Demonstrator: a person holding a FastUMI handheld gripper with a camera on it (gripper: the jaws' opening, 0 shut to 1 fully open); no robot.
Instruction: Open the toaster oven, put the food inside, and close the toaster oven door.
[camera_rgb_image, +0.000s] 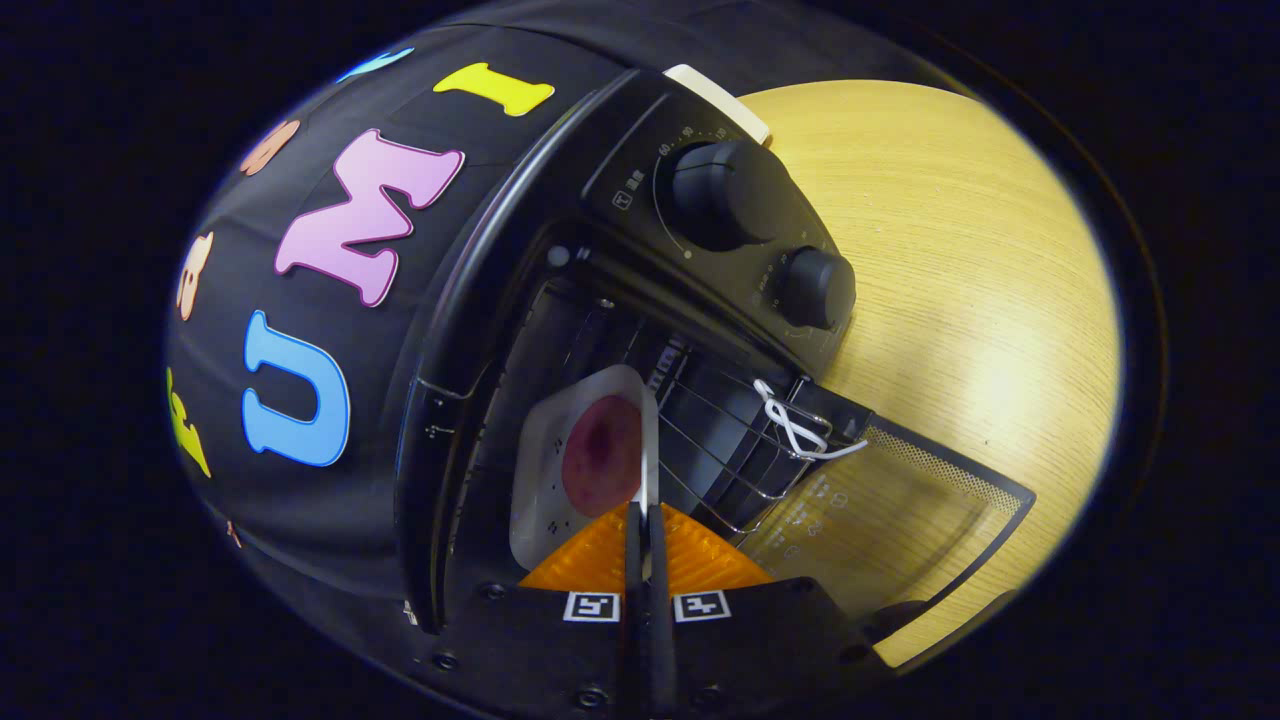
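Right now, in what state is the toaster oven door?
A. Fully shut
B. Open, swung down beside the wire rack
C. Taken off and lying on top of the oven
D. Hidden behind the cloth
B: the glass door hangs open past the wire rack, while the tool, fingers together on the white plate's edge, holds the food inside the toaster oven.

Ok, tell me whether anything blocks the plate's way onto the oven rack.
Nothing visible does. The toaster oven door hangs fully open. The fingers are shut on the rim of the white plate with the reddish food, already inside the cavity. The wire rack beside it carries nothing else.
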